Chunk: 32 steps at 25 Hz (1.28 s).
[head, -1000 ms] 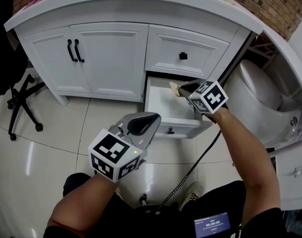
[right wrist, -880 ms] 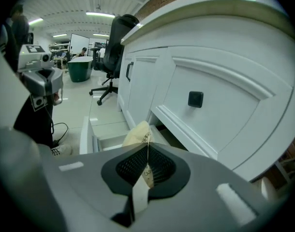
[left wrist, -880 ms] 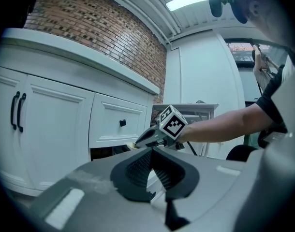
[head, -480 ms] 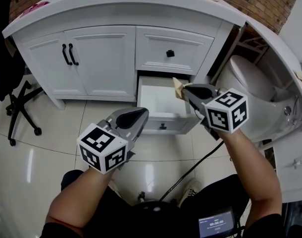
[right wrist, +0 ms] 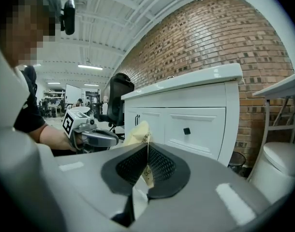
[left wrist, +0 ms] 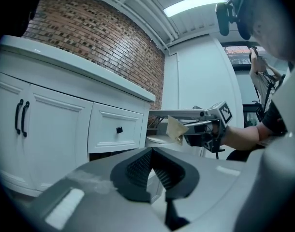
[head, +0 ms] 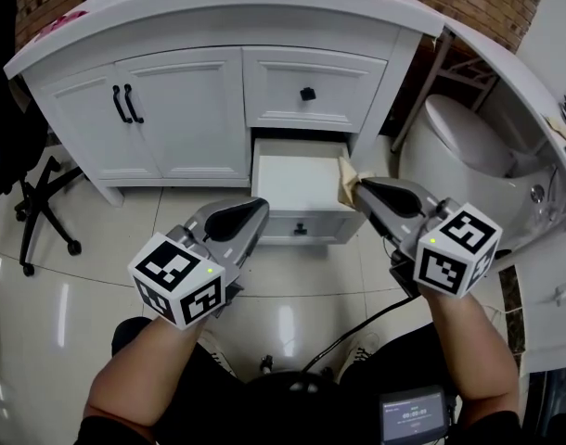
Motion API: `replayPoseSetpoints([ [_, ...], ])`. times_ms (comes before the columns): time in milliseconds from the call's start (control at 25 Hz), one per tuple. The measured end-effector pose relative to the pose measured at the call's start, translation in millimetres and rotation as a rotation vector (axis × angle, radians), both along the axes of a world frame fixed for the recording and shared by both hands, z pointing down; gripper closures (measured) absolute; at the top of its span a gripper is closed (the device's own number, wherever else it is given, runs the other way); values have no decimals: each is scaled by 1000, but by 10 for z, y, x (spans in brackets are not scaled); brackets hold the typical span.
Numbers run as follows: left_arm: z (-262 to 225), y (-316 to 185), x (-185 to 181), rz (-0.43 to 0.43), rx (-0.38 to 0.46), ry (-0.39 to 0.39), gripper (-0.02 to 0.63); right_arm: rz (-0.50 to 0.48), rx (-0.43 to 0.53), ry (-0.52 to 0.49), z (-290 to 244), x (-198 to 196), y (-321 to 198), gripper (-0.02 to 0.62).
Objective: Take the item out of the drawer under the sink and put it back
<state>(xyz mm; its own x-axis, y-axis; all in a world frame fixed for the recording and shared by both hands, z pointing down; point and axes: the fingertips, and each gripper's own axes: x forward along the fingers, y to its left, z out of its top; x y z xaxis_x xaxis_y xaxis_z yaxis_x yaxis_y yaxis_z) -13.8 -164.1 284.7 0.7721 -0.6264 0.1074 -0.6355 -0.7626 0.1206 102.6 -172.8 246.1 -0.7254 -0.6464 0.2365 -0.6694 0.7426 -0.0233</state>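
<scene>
so the right tool point(head: 361, 187) was pinching a tan packet point(head: 347, 176), open drawer point(head: 297, 222) just ahead of it; left tool point(head: 257, 213) closed up, nothing in it

**Drawer pulled out between chair and toilet**

The open drawer point(head: 292, 185) is sticking out beneath the upper drawer point(head: 311, 91), right of the cabinet doors point(head: 125, 109). A toilet point(head: 459, 146) is standing to the right and an office chair point(head: 32, 202) to the left. The packet point(head: 348, 172) is hanging over the open drawer's right edge, between the right gripper's point(head: 362, 189) jaws.
</scene>
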Motion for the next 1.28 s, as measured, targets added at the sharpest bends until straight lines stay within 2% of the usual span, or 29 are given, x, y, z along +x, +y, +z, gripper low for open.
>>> replayPoseSetpoints([
  [280, -10, -52, -102, -30, 7, -7, 601, 17, -50, -32, 187, 122, 115, 586],
  [400, -17, -51, -74, -25, 9, -9, 601, 20, -65, -11, 281, 158, 115, 586],
  [560, 1, -35, -19, -12, 13, -29, 601, 34, -94, -41, 313, 218, 88, 586],
  [1280, 26, -18, 15, -2, 27, -50, 601, 15, -98, -29, 351, 145, 108, 586],
])
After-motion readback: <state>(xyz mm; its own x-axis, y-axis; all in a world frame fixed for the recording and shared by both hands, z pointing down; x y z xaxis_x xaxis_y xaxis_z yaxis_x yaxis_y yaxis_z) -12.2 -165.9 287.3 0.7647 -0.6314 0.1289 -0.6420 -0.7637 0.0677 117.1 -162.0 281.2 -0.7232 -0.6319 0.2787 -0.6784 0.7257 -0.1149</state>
